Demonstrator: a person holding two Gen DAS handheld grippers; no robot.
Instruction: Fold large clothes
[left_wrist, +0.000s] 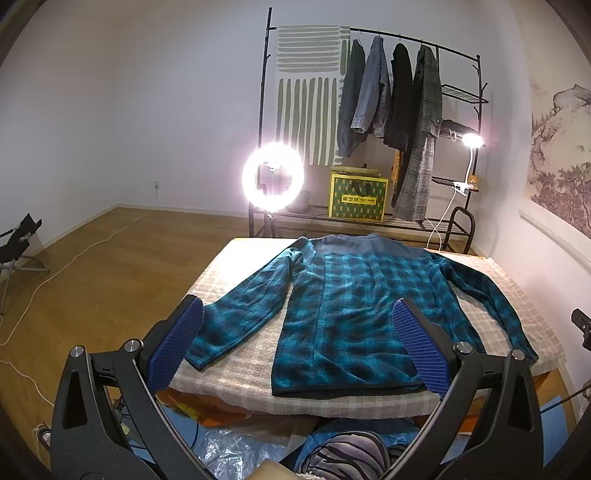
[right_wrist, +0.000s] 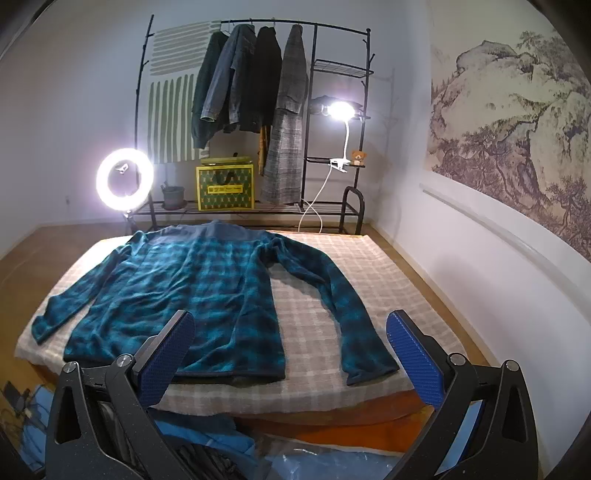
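Observation:
A teal and black plaid shirt (left_wrist: 354, 306) lies flat, back up, on a table covered with a beige checked cloth (left_wrist: 236, 354); both sleeves spread outward and the hem faces me. My left gripper (left_wrist: 299, 314) hovers open above the near edge, its blue pads framing the left sleeve cuff and the lower body, touching nothing. In the right wrist view the same shirt (right_wrist: 192, 291) fills the left half of the checked cloth (right_wrist: 325, 376). My right gripper (right_wrist: 291, 325) is open near the hem and the right sleeve cuff (right_wrist: 369, 365), with nothing between its fingers.
A black clothes rack (left_wrist: 373, 33) with several hanging coats stands behind the table, with a yellow box (left_wrist: 356, 197) on its lower shelf. A ring light (left_wrist: 273, 177) and a clip lamp (right_wrist: 341, 110) glare brightly. Bags and plastic (left_wrist: 236, 446) lie under the near edge.

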